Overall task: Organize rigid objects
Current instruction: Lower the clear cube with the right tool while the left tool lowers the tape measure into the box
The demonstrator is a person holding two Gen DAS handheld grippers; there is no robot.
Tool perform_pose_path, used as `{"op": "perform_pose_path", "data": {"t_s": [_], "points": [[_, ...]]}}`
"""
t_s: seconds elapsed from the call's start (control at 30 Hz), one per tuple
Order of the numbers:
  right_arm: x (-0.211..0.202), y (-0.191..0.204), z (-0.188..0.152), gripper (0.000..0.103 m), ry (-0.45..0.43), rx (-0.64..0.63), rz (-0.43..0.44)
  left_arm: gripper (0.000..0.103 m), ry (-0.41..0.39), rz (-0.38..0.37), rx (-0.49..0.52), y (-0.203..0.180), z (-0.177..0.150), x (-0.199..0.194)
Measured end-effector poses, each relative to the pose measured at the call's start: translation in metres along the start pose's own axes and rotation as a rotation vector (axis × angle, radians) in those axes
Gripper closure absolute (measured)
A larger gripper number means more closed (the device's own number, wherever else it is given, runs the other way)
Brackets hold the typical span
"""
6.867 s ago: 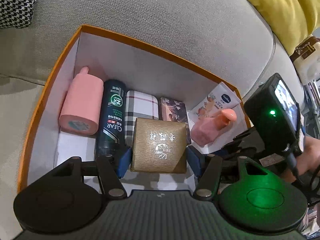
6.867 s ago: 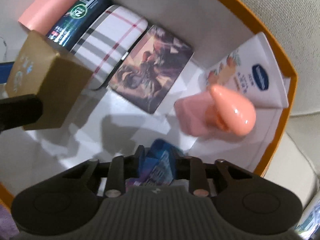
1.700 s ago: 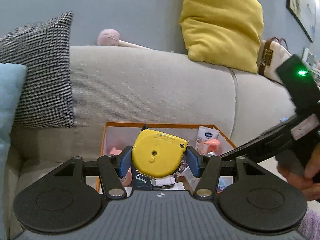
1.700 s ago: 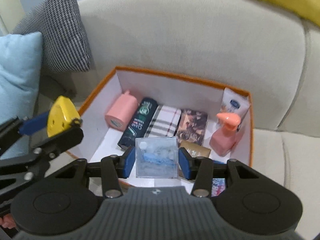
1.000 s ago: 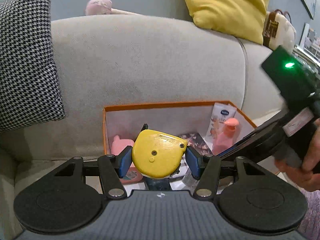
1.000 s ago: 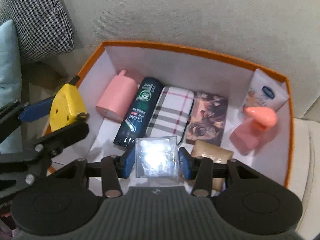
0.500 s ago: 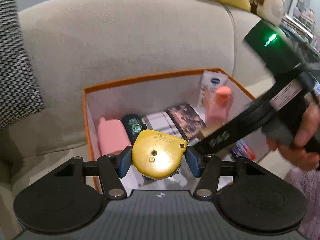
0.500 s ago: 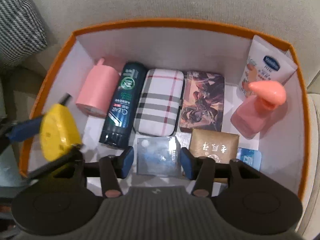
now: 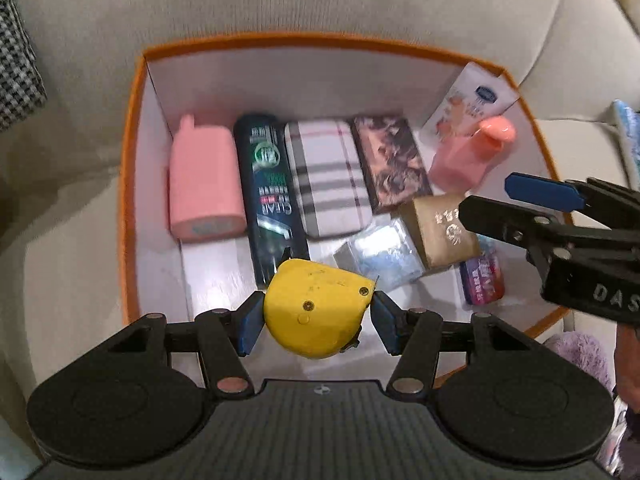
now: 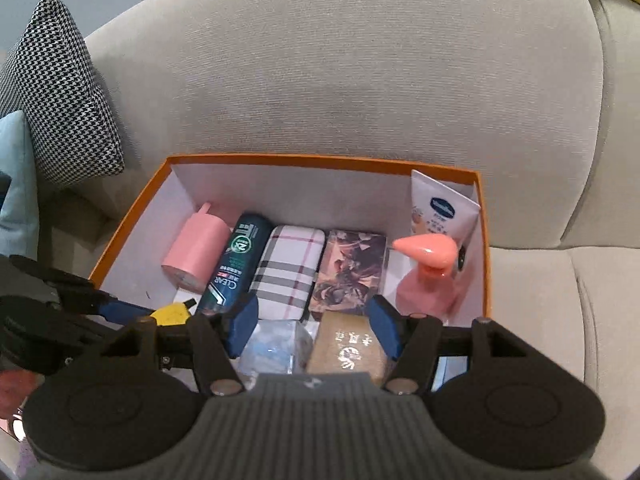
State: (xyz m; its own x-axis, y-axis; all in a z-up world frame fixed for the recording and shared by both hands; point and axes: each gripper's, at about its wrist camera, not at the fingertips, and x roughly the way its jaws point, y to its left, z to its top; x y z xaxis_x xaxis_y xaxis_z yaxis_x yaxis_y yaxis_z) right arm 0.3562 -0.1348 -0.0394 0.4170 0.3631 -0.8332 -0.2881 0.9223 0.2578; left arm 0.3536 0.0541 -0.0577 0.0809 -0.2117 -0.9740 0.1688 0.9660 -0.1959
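Left hand-held gripper (image 9: 317, 320) clamped on yellow tape measure (image 9: 316, 312); right hand-held gripper (image 10: 312, 326) spread, empty.

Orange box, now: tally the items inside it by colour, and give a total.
Pink: 2, flat bottle, pump bottle
Dark: 2, CLEAR bottle, printed box
Plaid: 1, case
White: 1, tube
Gold: 1, box
Clear: 1, cube
Purple-blue: 1, packet
Total: 9

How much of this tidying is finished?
Mostly done: the orange box already holds a row of items, and the clear case lies inside, with the right gripper open above it. The left gripper holds the yellow tape measure, not yet placed.
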Motion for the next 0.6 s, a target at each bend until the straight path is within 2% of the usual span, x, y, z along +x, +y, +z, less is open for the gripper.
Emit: {"op": "perform_pose_path", "data": {"t_s": [0.2, 0.33, 0.47, 0.6], "points": [[-0.001, -0.013, -0.005, 0.040, -0.009, 0.020, 0.019, 0.037, 0.132, 0.050, -0.071, -0.008, 0.006, 0.027], [-0.006, -0.020, -0.010, 0.040, -0.018, 0.018, 0.011, 0.038, 0.165, 0.086, -0.113, -0.008, 0.009, 0.040], [-0.013, -0.027, -0.015, 0.040, -0.024, 0.022, 0.010, 0.038, 0.186, 0.160, -0.131, -0.008, 0.008, 0.047], [-0.017, -0.032, -0.018, 0.040, -0.021, 0.029, -0.001, 0.038, 0.214, 0.140, -0.143, -0.007, 0.007, 0.050]]}}
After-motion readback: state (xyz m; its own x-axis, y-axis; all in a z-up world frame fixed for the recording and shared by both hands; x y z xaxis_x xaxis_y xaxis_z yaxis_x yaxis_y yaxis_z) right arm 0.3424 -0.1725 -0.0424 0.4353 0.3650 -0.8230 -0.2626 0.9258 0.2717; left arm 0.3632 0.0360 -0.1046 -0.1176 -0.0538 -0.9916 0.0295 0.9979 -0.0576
